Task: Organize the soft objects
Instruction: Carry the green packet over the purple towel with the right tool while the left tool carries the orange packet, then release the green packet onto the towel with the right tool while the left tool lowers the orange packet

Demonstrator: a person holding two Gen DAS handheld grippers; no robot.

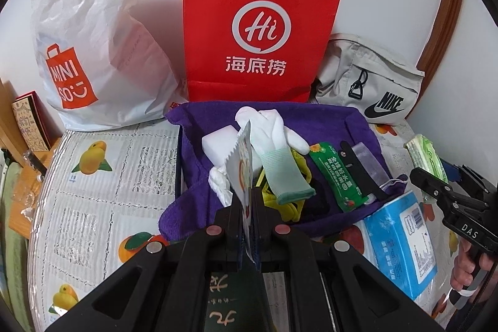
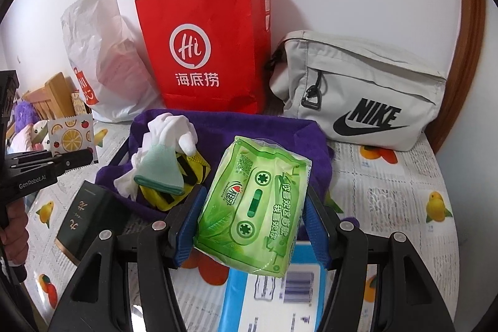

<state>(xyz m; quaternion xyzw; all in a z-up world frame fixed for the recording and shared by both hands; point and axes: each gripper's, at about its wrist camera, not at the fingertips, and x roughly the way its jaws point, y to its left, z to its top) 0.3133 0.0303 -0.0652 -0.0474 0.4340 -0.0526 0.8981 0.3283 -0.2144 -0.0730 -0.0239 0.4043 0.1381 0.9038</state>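
A purple cloth basket (image 1: 314,117) (image 2: 305,133) sits mid-table holding a white-and-green glove (image 1: 274,145) (image 2: 168,157), a white sponge (image 1: 218,142), a yellow item (image 2: 190,173) and a green packet (image 1: 337,176). My left gripper (image 1: 246,201) is shut on a flat fruit-print sachet (image 1: 241,167), held just in front of the basket; it also shows in the right wrist view (image 2: 71,139). My right gripper (image 2: 252,207) is shut on a green tissue pack (image 2: 255,207), held above the basket's right front; the pack shows at the right of the left wrist view (image 1: 426,154).
A red paper bag (image 1: 258,30) (image 2: 208,52), a white Miniso plastic bag (image 1: 93,45) (image 2: 102,58) and a grey Nike pouch (image 1: 370,83) (image 2: 361,89) stand against the wall. A blue tissue box (image 1: 401,241) (image 2: 267,291) and a dark green box (image 2: 87,223) lie near the table's front.
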